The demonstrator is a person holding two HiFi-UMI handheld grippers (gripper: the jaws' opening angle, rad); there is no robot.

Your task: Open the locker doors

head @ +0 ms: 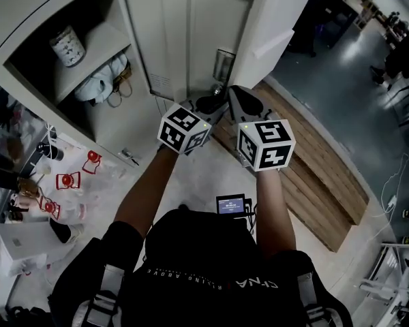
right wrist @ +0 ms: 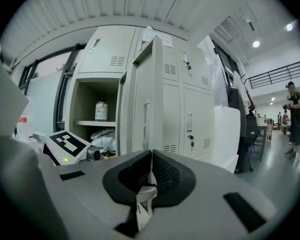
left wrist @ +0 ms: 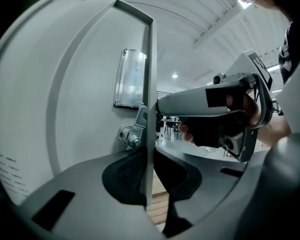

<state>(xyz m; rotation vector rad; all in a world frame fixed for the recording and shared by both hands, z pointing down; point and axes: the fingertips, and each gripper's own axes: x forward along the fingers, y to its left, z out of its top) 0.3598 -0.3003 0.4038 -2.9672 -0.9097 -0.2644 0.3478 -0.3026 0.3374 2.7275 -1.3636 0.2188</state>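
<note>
- Here, nearest the cameras, the left gripper (left wrist: 149,184) has its 2 dark pads closed on the thin free edge of the locker door (left wrist: 90,134). The edge stands upright between them, just below the metal latch (left wrist: 132,131).
- Just beside it, the right gripper (right wrist: 151,159) has its jaws pressed together with nothing between them. It hangs near the same door edge and, as far as the views show, touches no part of the lockers.
- The gripped door stands partly ajar, next to a locker that is already open. A clear label holder (left wrist: 131,79) sits on its face above the latch.
- By its look the door is painted sheet metal: stiff, light on its hinges, and smooth enough to be slippery under the pads.
- The best hold appears to be where the left gripper has it, on the free edge near the latch and far from the hinge, where a gentle pull should swing it. A pull that leaves the door's arc could slide the pads off the edge.
- Further left, the open locker (right wrist: 82,104) shows 1 jar (right wrist: 101,109) on a shelf (right wrist: 87,123) and a white bag (right wrist: 102,136) below.
- Further right, the closed lockers (right wrist: 190,124) show handles and keys, so the task looks only partly done.
</note>
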